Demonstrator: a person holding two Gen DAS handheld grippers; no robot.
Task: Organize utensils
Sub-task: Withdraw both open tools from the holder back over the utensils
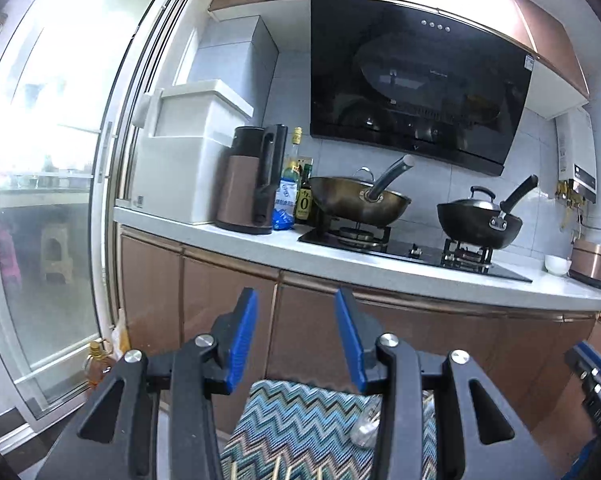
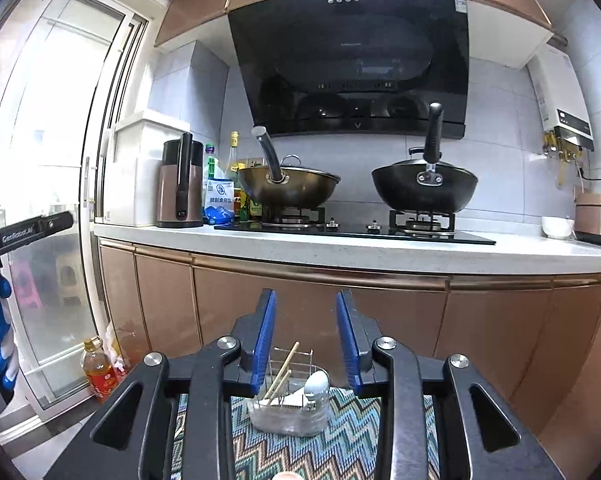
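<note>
Jaws of both the left gripper (image 1: pixel 296 340) and right gripper (image 2: pixel 306 340) stand apart, holding nothing. Below the right one, a clear holder (image 2: pixel 288 410) on the zigzag cloth (image 2: pixel 340 444) carries chopsticks (image 2: pixel 282 372) and a spoon (image 2: pixel 315 384). Step judged: approach; next, descend onto a loose utensil.

Woven zigzag cloth (image 2: pixel 340 440), clear plastic holder (image 2: pixel 288 416), wooden chopsticks (image 2: pixel 284 368), glossy metal spoon (image 2: pixel 316 384).
</note>
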